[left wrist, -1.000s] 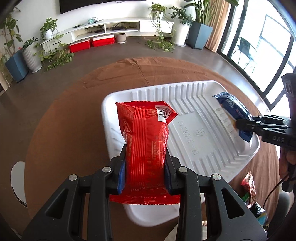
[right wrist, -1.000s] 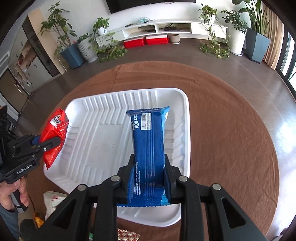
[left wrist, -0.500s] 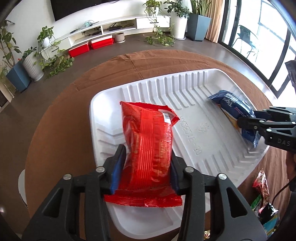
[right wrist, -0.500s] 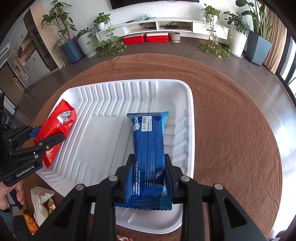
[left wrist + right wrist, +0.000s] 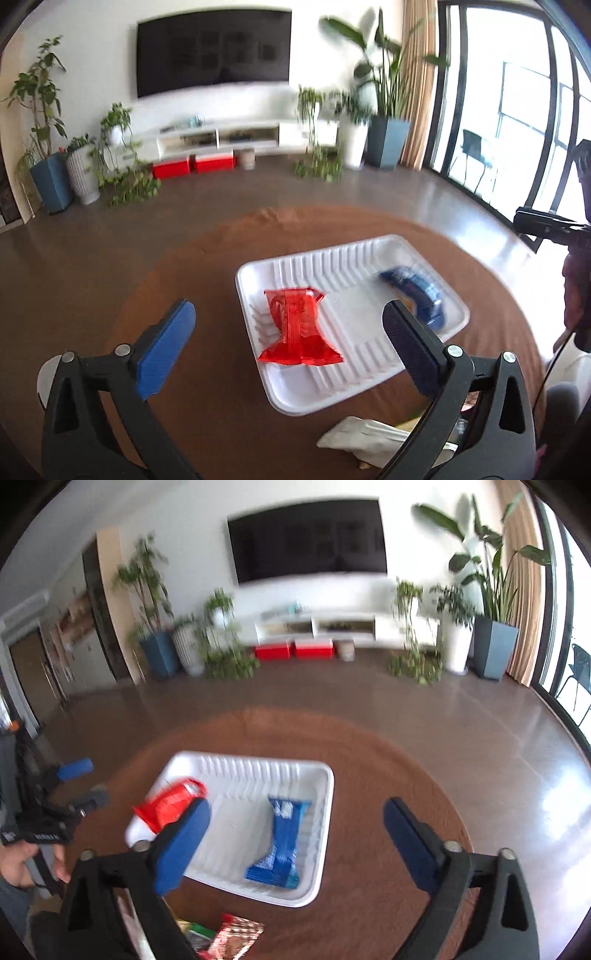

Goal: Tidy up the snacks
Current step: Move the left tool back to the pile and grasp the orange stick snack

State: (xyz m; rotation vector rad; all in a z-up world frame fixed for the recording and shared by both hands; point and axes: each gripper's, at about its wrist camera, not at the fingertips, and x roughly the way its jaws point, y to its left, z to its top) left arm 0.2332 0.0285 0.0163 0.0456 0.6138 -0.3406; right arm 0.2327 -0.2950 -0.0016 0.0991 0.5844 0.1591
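A red snack packet (image 5: 299, 328) lies flat in the left part of the white ribbed tray (image 5: 258, 266). A blue packet (image 5: 417, 295) lies in its right part. My left gripper (image 5: 287, 308) hovers above and short of the tray, jaws opening wide, nothing between them. My right gripper (image 5: 297, 806) is likewise raised, jaws opening, empty; the blue packet (image 5: 284, 834) and red packet (image 5: 170, 803) rest in the tray (image 5: 258, 757) below it. The left gripper (image 5: 83, 782) also shows at the left edge of the right wrist view.
The tray sits on a round table under a brown cloth (image 5: 207, 369). Loose snack packets (image 5: 236, 934) and a white packet (image 5: 362, 432) lie at the near table edge. A person's hand (image 5: 14, 864) holds the left gripper's handle. Floor and potted plants lie beyond.
Both grippers let go of their packets, opened wide and pulled back and upward. The red and blue packets now lie in the tray. Both views now tilt up toward the room.
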